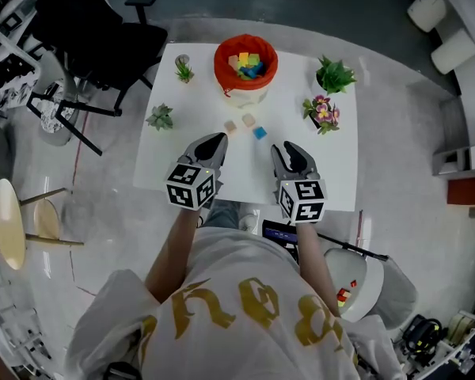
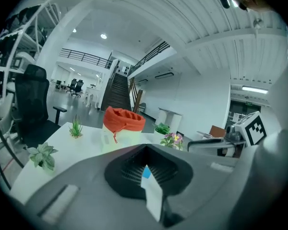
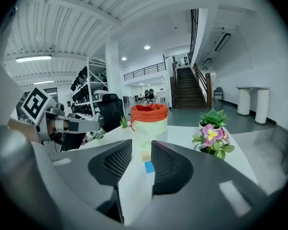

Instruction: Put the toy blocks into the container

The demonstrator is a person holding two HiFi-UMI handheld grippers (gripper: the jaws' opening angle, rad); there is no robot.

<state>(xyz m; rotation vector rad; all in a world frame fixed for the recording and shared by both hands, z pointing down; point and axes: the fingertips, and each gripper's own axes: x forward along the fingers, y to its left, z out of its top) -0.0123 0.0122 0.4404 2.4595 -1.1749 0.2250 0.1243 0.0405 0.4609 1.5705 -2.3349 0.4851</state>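
The container (image 1: 224, 70), a pale tub with a red fabric rim, stands at the table's far middle with several coloured blocks inside. Three loose blocks lie in front of it: a tan block (image 1: 230, 127), a beige block (image 1: 248, 119) and a blue block (image 1: 260, 133). My left gripper (image 1: 214, 147) hovers near the table's front edge, its tips together and nothing held. My right gripper (image 1: 289, 153) hangs beside it, open and empty. In the right gripper view the blue block (image 3: 149, 166) and the container (image 3: 150, 115) show through the gap.
Small potted plants (image 1: 160, 117) (image 1: 184, 71) (image 1: 333, 75) and a flowering one (image 1: 322, 112) stand round the white table (image 1: 332, 172). A black office chair (image 1: 95, 38) is at the far left, a round stool (image 1: 8, 224) at the left, a white bin (image 1: 356, 287) on the floor at the right.
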